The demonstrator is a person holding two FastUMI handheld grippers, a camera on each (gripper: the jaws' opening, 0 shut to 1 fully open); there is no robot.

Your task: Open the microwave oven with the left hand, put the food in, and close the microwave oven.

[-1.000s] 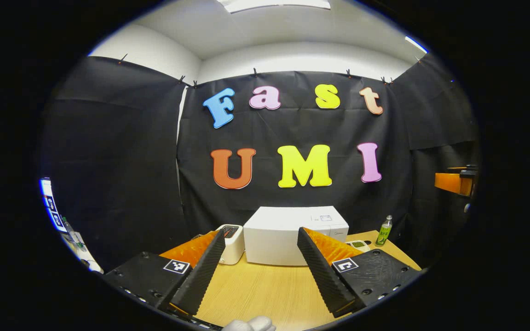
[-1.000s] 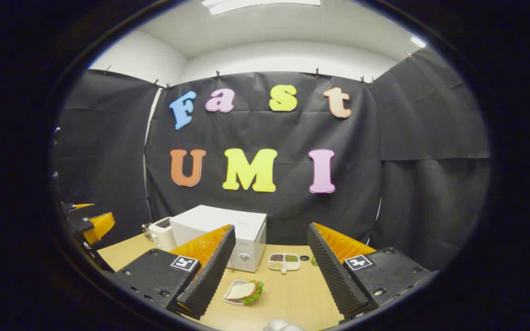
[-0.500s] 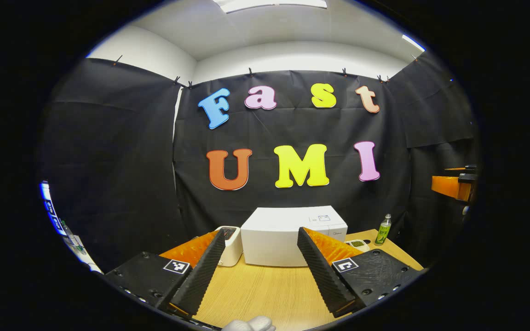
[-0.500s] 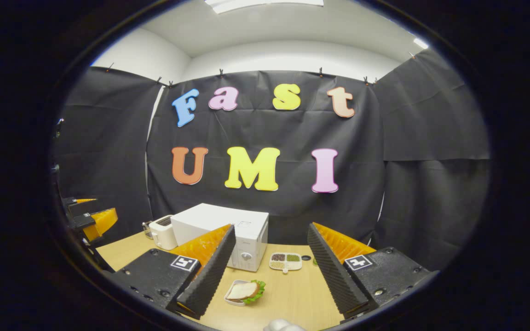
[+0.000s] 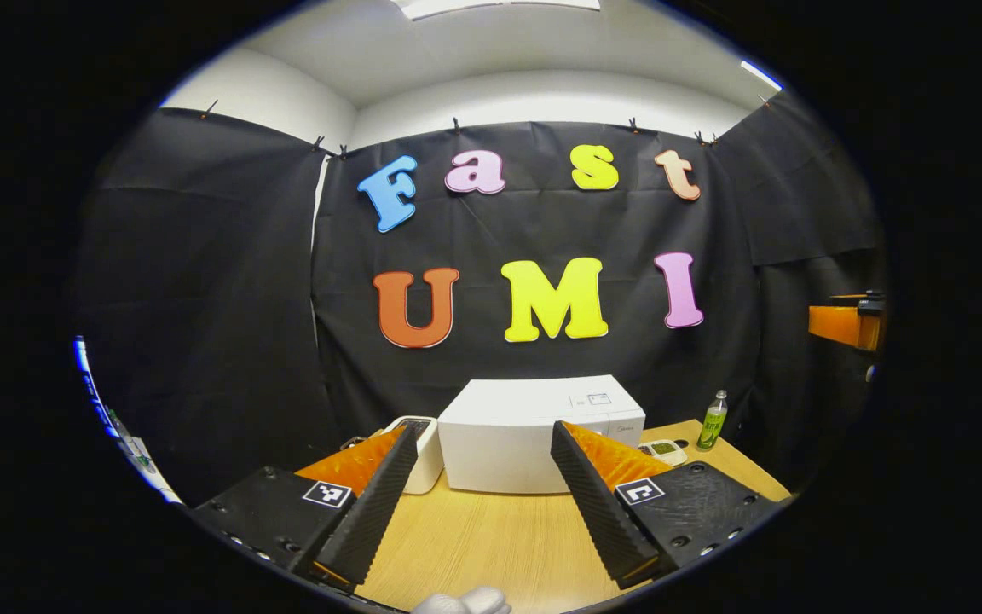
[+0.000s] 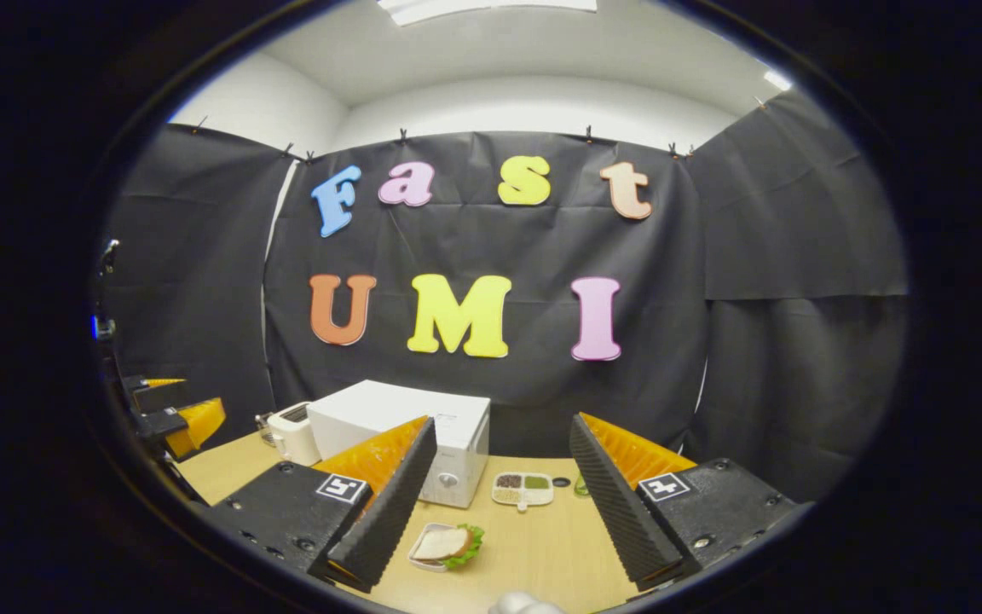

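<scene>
In the left gripper view, a bare stretch of wooden table lies between the left gripper and the white microwave oven at the table's far edge, its door shut. A white toaster stands just beside it; a green bottle stands near the right corner. The gripper's fingers are spread wide, holding nothing.

In the right gripper view, the right gripper also gapes empty above the table. A sandwich on its dish lies between the fingers, in front of the microwave. A divided tray sits farther back, its contents hard to make out. The left gripper is partly cut off at the left edge.
</scene>
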